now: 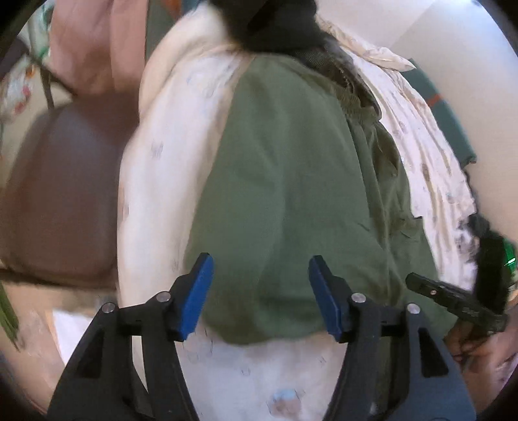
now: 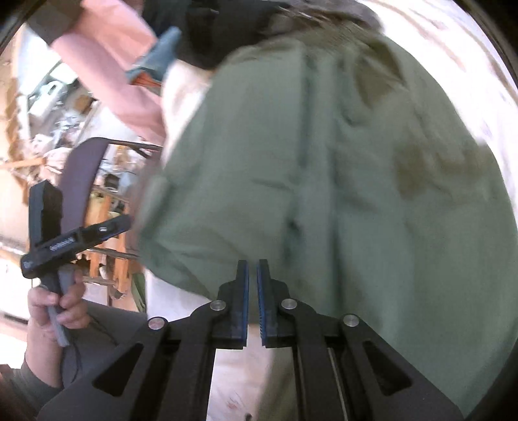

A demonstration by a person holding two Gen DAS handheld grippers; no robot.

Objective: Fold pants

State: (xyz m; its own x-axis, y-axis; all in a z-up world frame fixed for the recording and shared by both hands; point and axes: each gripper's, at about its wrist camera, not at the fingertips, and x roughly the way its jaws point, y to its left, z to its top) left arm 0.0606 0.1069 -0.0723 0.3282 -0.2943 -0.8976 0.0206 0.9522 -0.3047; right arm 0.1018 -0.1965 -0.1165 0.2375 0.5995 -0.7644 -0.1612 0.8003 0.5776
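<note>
Green pants point(image 1: 285, 181) lie spread on a white patterned sheet point(image 1: 168, 155), their gathered waistband point(image 1: 353, 97) at the far right. My left gripper point(image 1: 260, 259) hovers over the near edge of the pants, open, its blue pads wide apart and empty. In the right wrist view the pants point(image 2: 340, 178) fill most of the picture. My right gripper point(image 2: 253, 268) is over their near edge, shut to a thin slit with nothing in it. It also shows in the left wrist view as the right gripper point(image 1: 411, 280), fingers together above the cloth.
A brown padded seat point(image 1: 58, 194) stands left of the sheet, with pink cloth point(image 1: 97, 42) behind it. A dark garment point(image 1: 275, 26) lies beyond the pants and teal fabric point(image 1: 446, 119) at the right. A hand point(image 2: 55, 304) grips a tool handle beside a cluttered room.
</note>
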